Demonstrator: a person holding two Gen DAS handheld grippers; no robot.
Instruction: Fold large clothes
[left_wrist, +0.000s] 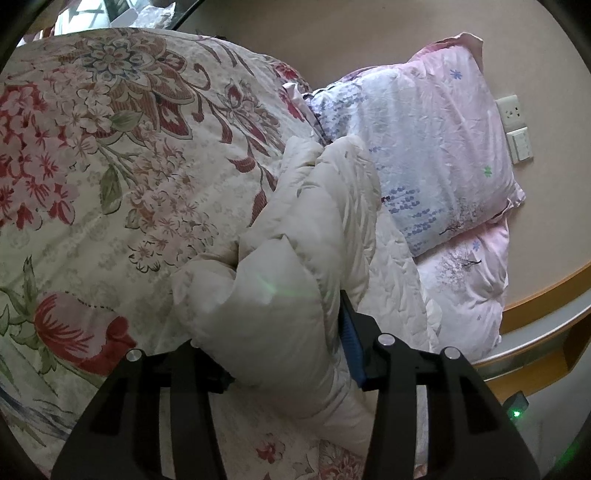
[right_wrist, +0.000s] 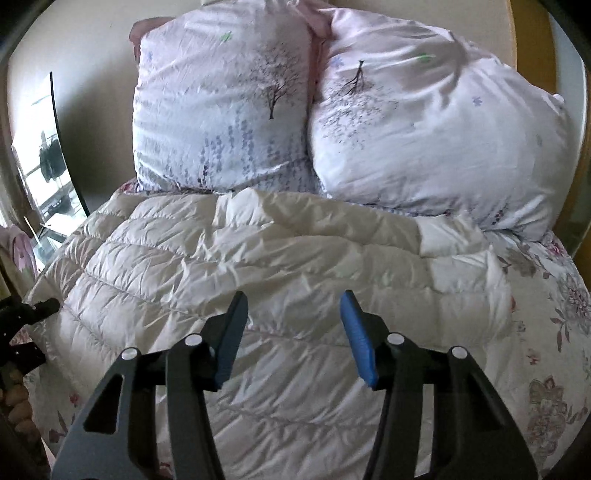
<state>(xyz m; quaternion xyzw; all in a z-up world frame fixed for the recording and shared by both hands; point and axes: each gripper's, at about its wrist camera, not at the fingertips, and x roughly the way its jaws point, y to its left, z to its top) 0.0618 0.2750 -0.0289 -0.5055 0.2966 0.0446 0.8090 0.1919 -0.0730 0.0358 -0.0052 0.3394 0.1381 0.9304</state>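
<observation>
While spread across the floral bedspread (right_wrist: 554, 295) at the head end of the bed, cream quilted down jacket (right_wrist: 258, 266) lies just below two pink printed pillows (right_wrist: 229, 110), touching them. Left gripper (left_wrist: 284, 332): clamped on a bunched fold of the jacket, raised off the bedspread near the bed's left edge. Right gripper (right_wrist: 293, 332): jaws wide apart, empty, above the jacket's middle.

Cream puffer jacket (right_wrist: 258, 266) spread over floral bedspread (right_wrist: 554, 332), two pillows (right_wrist: 221, 110) behind, right gripper (right_wrist: 293, 306) fingers apart above jacket.
</observation>
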